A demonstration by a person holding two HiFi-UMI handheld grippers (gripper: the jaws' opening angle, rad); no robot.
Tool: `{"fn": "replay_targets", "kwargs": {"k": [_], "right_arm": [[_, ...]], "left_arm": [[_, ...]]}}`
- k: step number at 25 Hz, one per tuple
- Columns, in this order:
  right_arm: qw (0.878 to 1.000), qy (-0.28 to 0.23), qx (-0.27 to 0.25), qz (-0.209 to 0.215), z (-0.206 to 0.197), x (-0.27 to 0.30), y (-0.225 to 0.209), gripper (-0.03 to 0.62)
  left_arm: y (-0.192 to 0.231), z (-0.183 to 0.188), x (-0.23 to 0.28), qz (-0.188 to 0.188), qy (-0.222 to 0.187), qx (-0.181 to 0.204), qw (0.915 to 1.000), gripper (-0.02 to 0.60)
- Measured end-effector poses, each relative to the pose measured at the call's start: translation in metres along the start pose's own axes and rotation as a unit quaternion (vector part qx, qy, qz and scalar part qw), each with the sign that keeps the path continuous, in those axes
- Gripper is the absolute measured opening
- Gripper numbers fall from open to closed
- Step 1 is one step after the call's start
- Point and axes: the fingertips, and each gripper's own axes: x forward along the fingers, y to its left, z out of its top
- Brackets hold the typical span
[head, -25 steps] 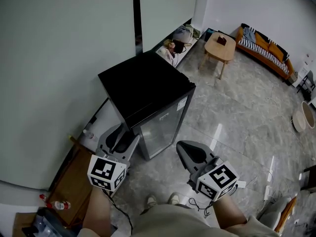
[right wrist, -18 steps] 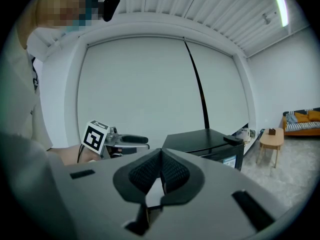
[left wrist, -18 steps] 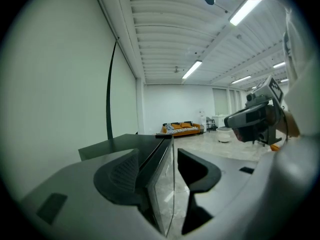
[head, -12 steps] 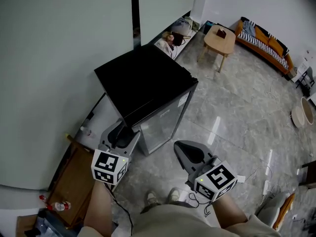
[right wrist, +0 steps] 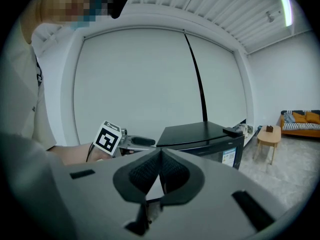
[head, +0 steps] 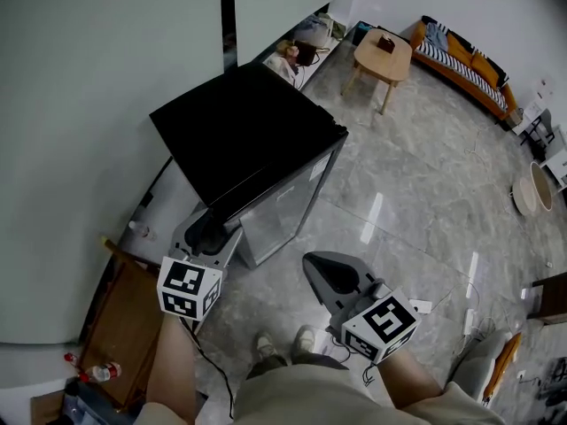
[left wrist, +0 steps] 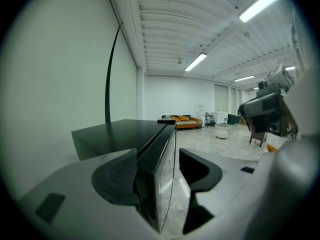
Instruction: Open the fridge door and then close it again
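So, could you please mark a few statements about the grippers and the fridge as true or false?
1. The left gripper is shut on nothing. False: its jaws stand apart and have just been opening, with the top edge of the fridge door between them.
2. The right gripper is shut and empty. True.
3. The top of the fridge is white. False: it is black.
4. A wooden table stands on the floor beyond the fridge. True.

Left hand-held gripper (head: 211, 228) just spreading astride door (left wrist: 159, 144), right hand-held gripper (head: 326, 273) clenched
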Motion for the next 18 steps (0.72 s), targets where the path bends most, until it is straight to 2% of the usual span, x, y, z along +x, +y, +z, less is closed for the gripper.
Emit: {"fn": "replay_targets", "kwargs": {"k": [8, 18], "right_arm": [[1.000, 0.021, 0.014, -0.010, -0.020, 0.007, -0.010, -0.003], [0.999, 0.035, 0.028, -0.010, -0.035, 0.011, -0.012, -0.003]], "left_arm": [[0.018, -0.015, 0.013, 0.006, 0.003, -0.017, 0.9998, 0.245], [0.015, -0.028, 0.018, 0.003, 0.014, -0.013, 0.9998, 0.247]]}}
